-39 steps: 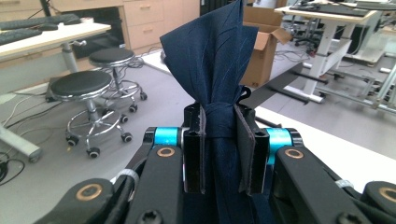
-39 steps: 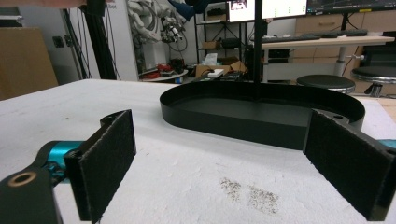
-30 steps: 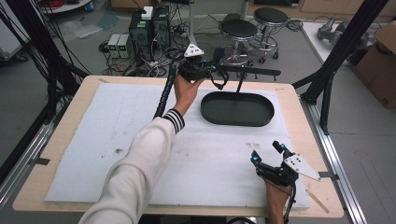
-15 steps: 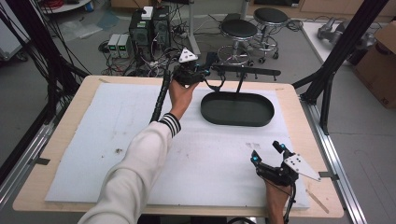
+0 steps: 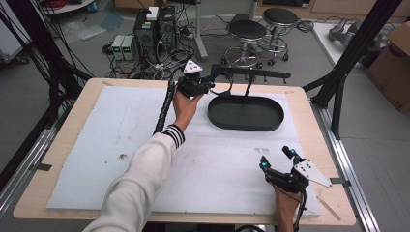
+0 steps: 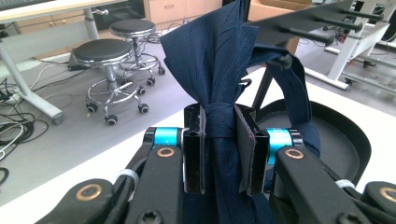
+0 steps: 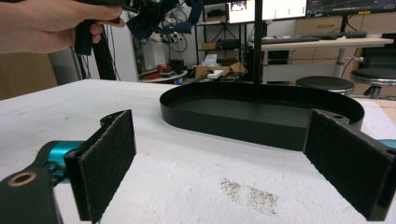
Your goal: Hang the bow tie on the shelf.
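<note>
Navy cloth (image 6: 224, 70) is clamped in the left tool (image 5: 197, 86) beside the rack bar (image 5: 256, 73) above the black tray (image 5: 245, 112), hanging unfinished; right tool (image 5: 279, 165) is held apart, idle on the tabletop (image 5: 87, 145).

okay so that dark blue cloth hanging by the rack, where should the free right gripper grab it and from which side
Probably the loose loop of the dark blue cloth beside the clamp, coming from the tray side. The left gripper is shut on the bunched middle, and the rack crowds the upper folds. The right gripper, jaws open, sits low at the table's near edge.
</note>
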### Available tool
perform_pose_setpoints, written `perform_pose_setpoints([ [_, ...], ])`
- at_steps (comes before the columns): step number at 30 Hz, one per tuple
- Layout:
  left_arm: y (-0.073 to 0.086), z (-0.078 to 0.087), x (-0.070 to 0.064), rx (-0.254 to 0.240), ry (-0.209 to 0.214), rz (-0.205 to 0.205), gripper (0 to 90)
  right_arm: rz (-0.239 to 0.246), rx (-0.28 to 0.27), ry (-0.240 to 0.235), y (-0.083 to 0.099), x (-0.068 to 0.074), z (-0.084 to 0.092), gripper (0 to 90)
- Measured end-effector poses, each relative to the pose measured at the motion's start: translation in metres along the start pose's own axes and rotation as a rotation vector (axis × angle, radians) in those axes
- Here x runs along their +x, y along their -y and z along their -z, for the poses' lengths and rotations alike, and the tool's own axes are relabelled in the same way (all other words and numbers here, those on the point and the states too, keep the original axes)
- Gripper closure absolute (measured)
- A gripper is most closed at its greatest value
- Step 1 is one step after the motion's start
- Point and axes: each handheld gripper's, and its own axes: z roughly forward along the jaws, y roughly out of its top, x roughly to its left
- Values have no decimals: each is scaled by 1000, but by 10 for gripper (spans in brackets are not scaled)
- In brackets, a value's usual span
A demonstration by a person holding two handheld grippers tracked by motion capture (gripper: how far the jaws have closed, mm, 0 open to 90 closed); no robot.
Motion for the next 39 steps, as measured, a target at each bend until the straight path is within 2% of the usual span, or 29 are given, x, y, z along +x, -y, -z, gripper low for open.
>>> perform_pose_setpoints([
  [8,11,-3,-1,25,16,14,744,0,0,1,0,0,0,85],
  [13,17,-10,-2,53,55,42,739,0,0,1,0,0,0,85],
  [21,22,-14,-3,81,93,44,728,-1,0,1,0,0,0,84],
  [24,23,-14,-1,91,101,51,696,-6,-7,-1,0,-1,1,84],
  [27,22,-13,-1,77,86,49,653,7,-8,-8,0,0,1,84],
  [29,21,-11,1,65,102,58,639,9,-3,-10,0,1,1,84],
  [31,20,-10,1,70,94,51,530,11,-3,-12,0,1,1,84],
  [32,18,-7,1,77,79,23,451,13,-8,-11,0,0,0,84],
  [33,17,-5,0,71,69,14,377,11,-6,-9,0,0,1,84],
  [35,16,0,0,50,61,16,264,11,-6,-10,0,0,1,84],
  [38,15,6,2,34,70,23,188,12,-8,-10,0,0,1,84],
  [39,16,14,3,16,66,6,184,15,-11,-12,0,0,1,84],
])
